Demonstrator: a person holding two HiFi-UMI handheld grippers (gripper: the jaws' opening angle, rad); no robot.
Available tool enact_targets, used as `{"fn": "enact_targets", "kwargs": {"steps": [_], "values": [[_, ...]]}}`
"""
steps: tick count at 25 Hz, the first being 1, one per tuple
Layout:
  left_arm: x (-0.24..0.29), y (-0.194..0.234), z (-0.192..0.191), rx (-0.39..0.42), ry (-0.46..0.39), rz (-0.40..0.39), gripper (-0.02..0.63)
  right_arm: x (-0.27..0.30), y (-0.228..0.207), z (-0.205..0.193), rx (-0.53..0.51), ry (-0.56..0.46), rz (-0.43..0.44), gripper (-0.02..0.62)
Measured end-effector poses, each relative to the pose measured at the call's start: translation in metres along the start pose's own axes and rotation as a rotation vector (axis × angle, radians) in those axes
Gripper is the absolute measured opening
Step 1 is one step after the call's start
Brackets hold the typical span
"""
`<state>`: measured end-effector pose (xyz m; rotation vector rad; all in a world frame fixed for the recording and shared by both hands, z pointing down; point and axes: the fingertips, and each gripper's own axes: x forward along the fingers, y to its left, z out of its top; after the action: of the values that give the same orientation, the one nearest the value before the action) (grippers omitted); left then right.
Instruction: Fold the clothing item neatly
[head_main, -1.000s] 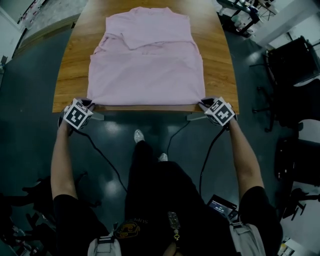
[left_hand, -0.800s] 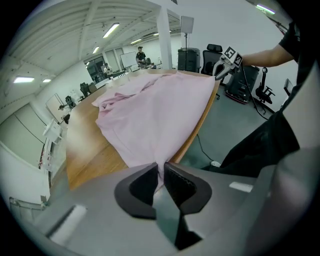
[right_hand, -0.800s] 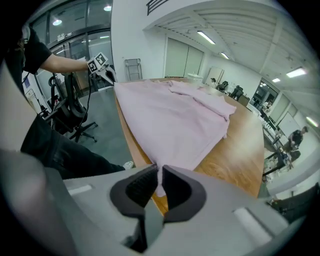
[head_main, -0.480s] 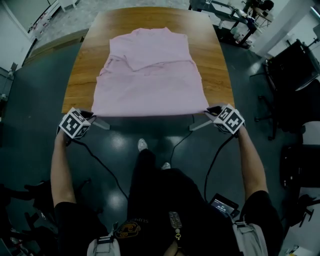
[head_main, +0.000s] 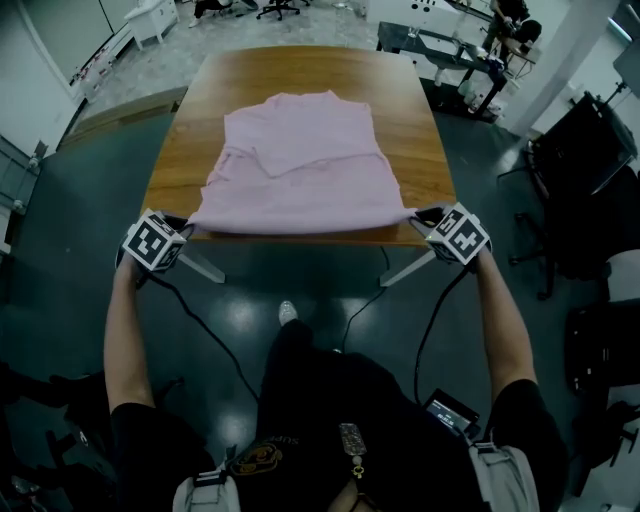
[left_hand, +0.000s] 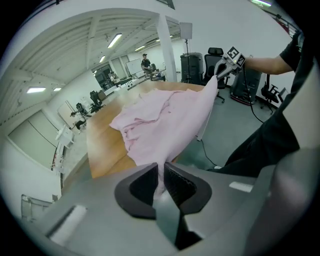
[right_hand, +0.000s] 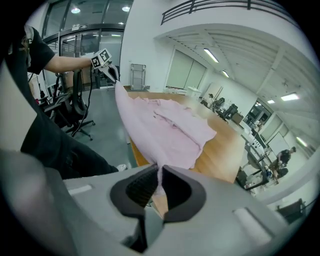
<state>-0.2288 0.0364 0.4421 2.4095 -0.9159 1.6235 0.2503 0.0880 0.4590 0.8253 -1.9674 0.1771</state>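
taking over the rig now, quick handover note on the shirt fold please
Left gripper: shut on the near left hem corner of the pink shirt.
Right gripper: shut on the near right corner.
Shirt: far part flat on the wooden table, near hem held up off the edge.
Done: a flap lies folded across its upper part.
Left: probably carry the hem to the collar, lay it down, release.
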Motion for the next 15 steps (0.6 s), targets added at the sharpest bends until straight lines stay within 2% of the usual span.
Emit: {"fn": "enact_targets", "kwargs": {"steps": [7,10,15], "values": [[-0.003,0.056,0.038,-0.005,-0.055,0.081,0.046,0.0,-0.051,0.041,0.0,-0.027,-0.09,0.031],[-0.001,0.073,0.052,-0.012,-0.1,0.082,0.046,0.002,-0.072,0.05,0.007,-0.036,-0.12,0.029],[0.014,0.118,0.082,0.03,-0.142,0.09,0.046,0.017,-0.109,0.07,0.035,-0.012,-0.171,0.029]]}}
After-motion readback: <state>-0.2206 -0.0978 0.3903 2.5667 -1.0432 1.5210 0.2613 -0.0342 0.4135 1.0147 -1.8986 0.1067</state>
